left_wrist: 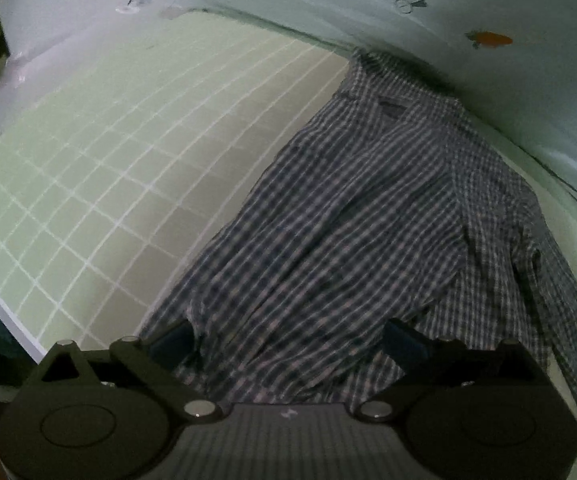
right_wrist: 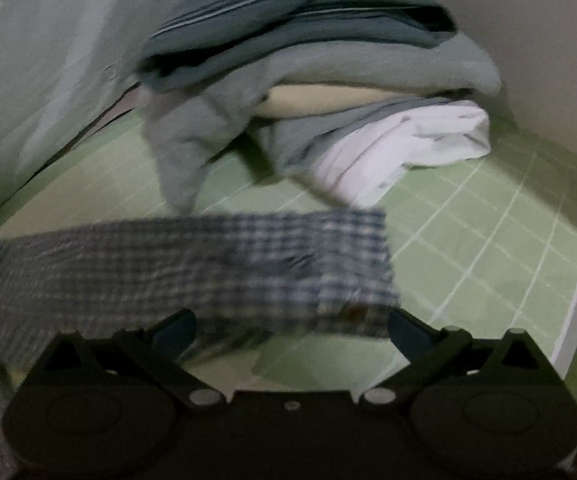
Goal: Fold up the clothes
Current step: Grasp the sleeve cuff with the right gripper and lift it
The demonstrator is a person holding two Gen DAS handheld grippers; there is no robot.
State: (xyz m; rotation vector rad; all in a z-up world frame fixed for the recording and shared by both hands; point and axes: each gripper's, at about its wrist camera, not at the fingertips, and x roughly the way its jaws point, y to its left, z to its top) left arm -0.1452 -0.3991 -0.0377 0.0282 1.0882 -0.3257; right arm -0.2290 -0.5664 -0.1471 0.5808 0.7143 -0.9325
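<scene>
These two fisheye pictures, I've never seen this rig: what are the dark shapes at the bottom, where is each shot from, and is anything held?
Each picture comes from a camera mounted on a hand-held two-finger tool, looking forward along its fingers. The dark shapes are the tools themselves. The left tool hangs open over a checked shirt spread on a green gridded mat. The right tool is also open, above a checked sleeve that looks part of that shirt; behind it sits a pile of folded clothes. Neither tool holds anything.
</scene>
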